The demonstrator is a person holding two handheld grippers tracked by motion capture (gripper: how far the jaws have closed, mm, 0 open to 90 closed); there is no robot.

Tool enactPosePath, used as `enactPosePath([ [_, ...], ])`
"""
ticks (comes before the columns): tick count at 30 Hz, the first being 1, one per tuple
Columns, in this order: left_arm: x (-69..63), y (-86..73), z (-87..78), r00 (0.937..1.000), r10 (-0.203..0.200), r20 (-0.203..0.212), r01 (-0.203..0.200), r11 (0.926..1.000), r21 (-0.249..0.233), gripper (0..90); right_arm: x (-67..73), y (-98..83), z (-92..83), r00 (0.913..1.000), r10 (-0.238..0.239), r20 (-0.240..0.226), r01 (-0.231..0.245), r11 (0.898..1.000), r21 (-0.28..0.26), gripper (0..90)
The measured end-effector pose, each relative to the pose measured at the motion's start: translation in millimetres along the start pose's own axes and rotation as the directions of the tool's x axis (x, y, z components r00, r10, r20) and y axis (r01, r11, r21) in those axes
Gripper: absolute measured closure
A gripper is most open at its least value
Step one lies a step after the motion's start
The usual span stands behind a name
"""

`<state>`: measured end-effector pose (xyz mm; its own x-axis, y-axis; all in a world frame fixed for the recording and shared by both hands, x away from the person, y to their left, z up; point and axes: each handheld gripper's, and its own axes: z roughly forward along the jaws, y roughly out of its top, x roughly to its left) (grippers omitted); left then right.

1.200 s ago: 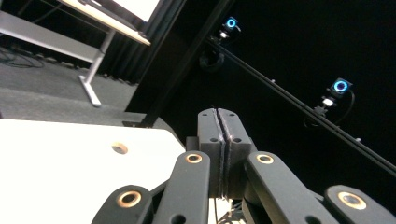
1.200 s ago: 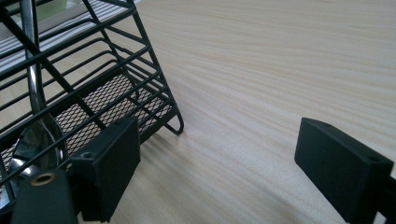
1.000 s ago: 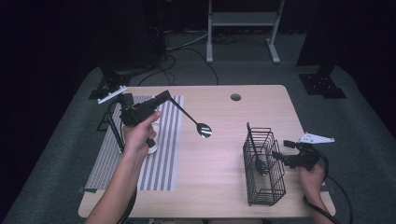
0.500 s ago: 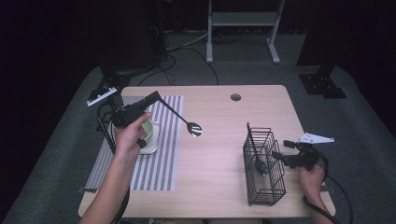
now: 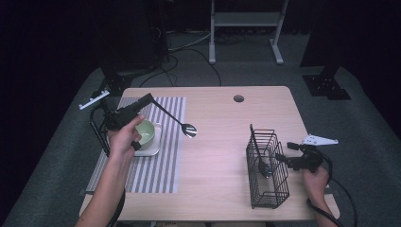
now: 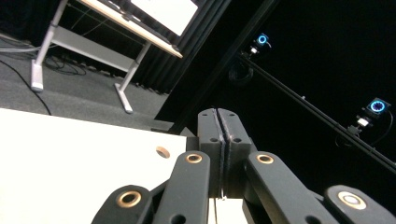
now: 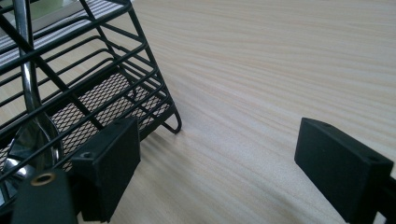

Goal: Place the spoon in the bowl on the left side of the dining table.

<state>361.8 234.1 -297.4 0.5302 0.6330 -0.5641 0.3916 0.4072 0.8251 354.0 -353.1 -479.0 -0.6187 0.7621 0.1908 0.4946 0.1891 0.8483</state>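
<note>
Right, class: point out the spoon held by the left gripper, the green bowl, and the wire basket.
spoon [image 5: 189,130], high view, on its shiny bowl end.
green bowl [image 5: 147,132], high view, on its inner wall.
wire basket [image 5: 272,196], high view, on its near side wall.

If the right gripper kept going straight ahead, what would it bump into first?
Probably the black wire basket. The right gripper, jaws open, points at its side from close by; a spoon stands inside.

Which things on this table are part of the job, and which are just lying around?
In the job:
- spoon, held by the left gripper
- bowl on its plate
- wire basket, by the right gripper

Lying about:
- second spoon in the basket
- striped mat
</note>
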Motion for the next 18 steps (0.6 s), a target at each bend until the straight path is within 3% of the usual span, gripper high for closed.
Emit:
enactPosePath([
  [18,18.5,7.6,-13.6,0.9976,-0.014,-0.068,0.012,0.9996,-0.024,89.6,0.1,0.0,-0.2,1.0,0.001,0.002,-0.001,1.0,0.0,13.3],
])
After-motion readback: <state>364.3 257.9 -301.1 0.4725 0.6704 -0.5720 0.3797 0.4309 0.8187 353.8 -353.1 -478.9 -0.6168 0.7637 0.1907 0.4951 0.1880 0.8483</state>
